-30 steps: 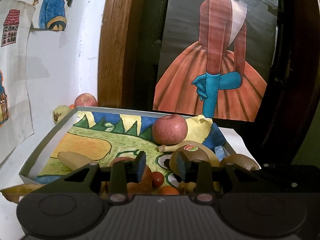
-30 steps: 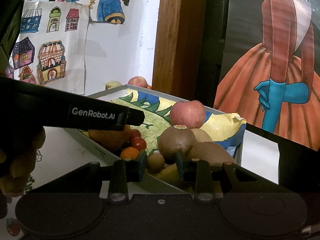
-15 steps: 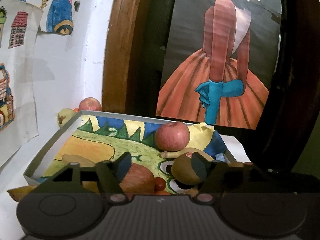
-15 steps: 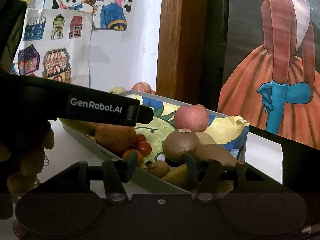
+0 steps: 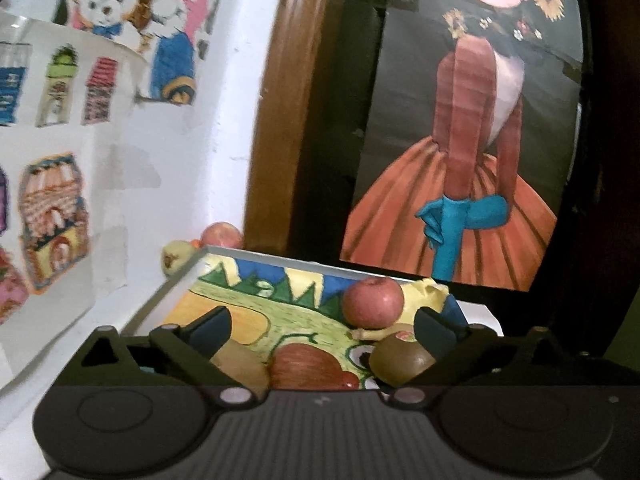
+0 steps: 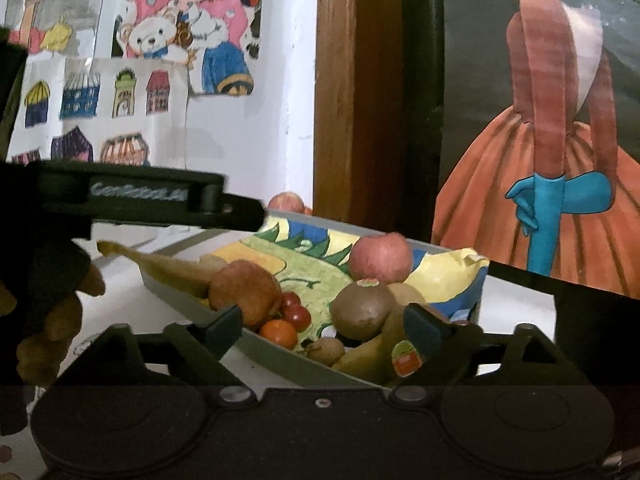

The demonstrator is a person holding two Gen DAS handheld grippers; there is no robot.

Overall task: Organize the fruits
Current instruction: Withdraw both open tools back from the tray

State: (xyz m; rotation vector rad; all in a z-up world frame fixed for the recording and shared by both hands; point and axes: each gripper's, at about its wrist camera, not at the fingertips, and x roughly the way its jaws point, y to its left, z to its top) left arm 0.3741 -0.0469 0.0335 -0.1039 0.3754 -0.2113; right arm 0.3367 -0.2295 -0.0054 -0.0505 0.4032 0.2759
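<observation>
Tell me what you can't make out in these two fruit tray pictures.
- Left wrist view: the left hand-held gripper body covers the tray's near end and the lower parts of the kiwi.
- Right wrist view: the lettering on the left hand-held gripper is blurred.
- Right wrist view: the fruit sticker is too small to read.

We saw a large painting of a figure in an orange skirt and blue gloves against a dark door, beside a brown wooden frame. Children's drawings of houses and a teddy bear hung on the white wall.
</observation>
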